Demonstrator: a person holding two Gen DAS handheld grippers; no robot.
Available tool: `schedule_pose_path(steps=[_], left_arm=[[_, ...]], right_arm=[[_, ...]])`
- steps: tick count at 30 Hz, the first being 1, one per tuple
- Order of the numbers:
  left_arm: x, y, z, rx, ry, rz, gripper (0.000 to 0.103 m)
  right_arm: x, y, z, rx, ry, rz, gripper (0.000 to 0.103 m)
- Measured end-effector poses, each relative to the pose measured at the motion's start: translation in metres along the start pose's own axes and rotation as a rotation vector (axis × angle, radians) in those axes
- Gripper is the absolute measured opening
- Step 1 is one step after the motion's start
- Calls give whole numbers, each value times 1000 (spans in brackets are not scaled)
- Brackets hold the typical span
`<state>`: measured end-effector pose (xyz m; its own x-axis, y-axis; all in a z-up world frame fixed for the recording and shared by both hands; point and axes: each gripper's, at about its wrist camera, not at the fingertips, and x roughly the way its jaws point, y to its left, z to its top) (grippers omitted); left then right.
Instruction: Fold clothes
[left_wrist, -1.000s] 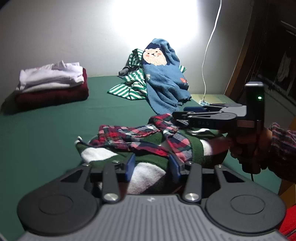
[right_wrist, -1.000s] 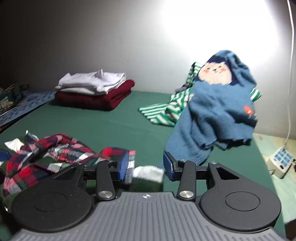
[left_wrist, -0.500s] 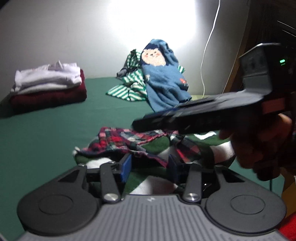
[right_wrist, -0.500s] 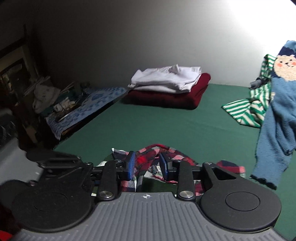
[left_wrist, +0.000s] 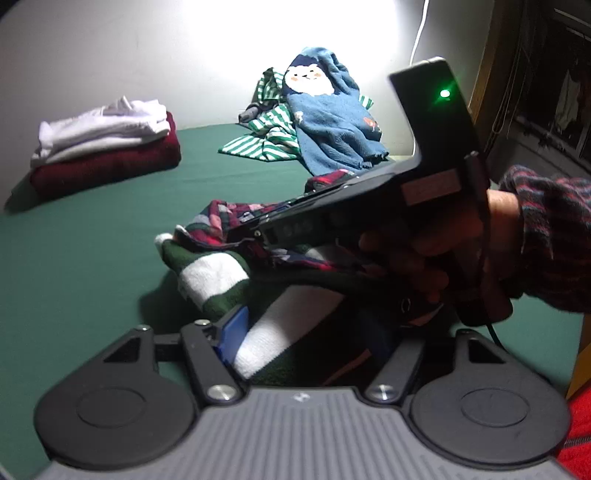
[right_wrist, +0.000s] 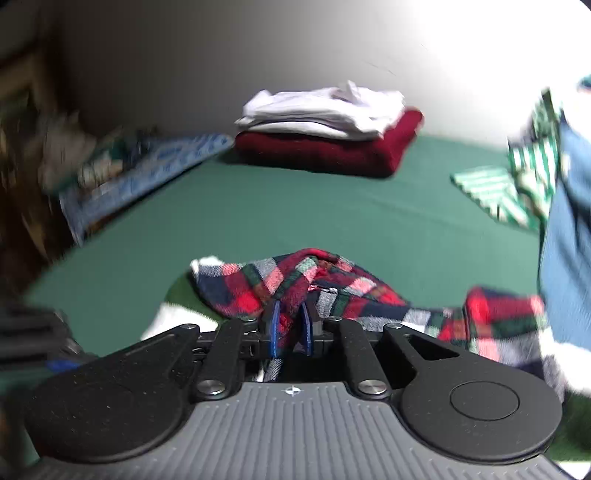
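On the green bed surface (left_wrist: 92, 240), at the near edge, a red plaid garment (right_wrist: 295, 284) lies crumpled on top of a green-and-white striped garment (left_wrist: 214, 275). Right gripper (right_wrist: 290, 332): jaws closed on a fold of the plaid garment, cloth pinched between the blue pads (right_wrist: 275, 328). In the left wrist view this gripper is held by a hand (left_wrist: 424, 254) in a plaid sleeve (left_wrist: 554, 236), entering from 3 o'clock above the pile, with a green indicator light lit. Left gripper (left_wrist: 306, 343): jaws spread wide, one blue pad (left_wrist: 232, 336) visible beside the striped garment, which lies between the fingers; the other pad is in shadow. Contact with the cloth cannot be confirmed. At 10 o'clock in the left wrist view, well apart from the pile, a folded white garment (left_wrist: 103, 127) sits on a folded dark red garment (left_wrist: 107, 166). At 12 o'clock, against the wall, a blue knit sweater with a bear face (left_wrist: 332, 122) drapes over a green-and-white striped shirt (left_wrist: 258, 144). Right wrist view is motion-blurred at its edges.
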<state>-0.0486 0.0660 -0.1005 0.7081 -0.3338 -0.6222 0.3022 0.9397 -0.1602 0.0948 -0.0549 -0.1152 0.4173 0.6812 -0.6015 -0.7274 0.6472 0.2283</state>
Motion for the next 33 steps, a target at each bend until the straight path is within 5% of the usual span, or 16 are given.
schedule_pose_path(steps=[2,8,13,17,20,22,24,25,26,31,33], left_arm=[[-2,0,1,19,11,-8,73],[-32,0,10,30,-5,4,64],[-23,26,16,-105,-9,-7,76],[-5,70,18,-338,4,-28,75],[13,97,18,-503,22,-78,75],[21,101,22,-525,19,-86,69],[27,101,29,-520,11,-85,46],[28,101,32,-517,1,-89,42],[26,100,36,-511,-16,-102,31],[17,96,56,-467,-99,-227,24],[29,101,53,-473,-71,-237,24]], right_arm=[[-7,-8,3,67,10,28,11],[-119,-32,-22,178,-201,-37,23],[-164,-57,-62,273,-158,-218,33],[-158,-87,-74,525,-235,-241,50],[-136,-99,-71,603,-239,-227,50],[-121,-99,-66,609,-222,-200,45],[-112,-97,-61,597,-217,-179,19],[-111,-94,-58,580,-222,-173,10],[-114,-92,-56,570,-241,-147,9],[-121,-104,-51,708,-333,175,9],[-110,-115,-55,763,-302,115,9]])
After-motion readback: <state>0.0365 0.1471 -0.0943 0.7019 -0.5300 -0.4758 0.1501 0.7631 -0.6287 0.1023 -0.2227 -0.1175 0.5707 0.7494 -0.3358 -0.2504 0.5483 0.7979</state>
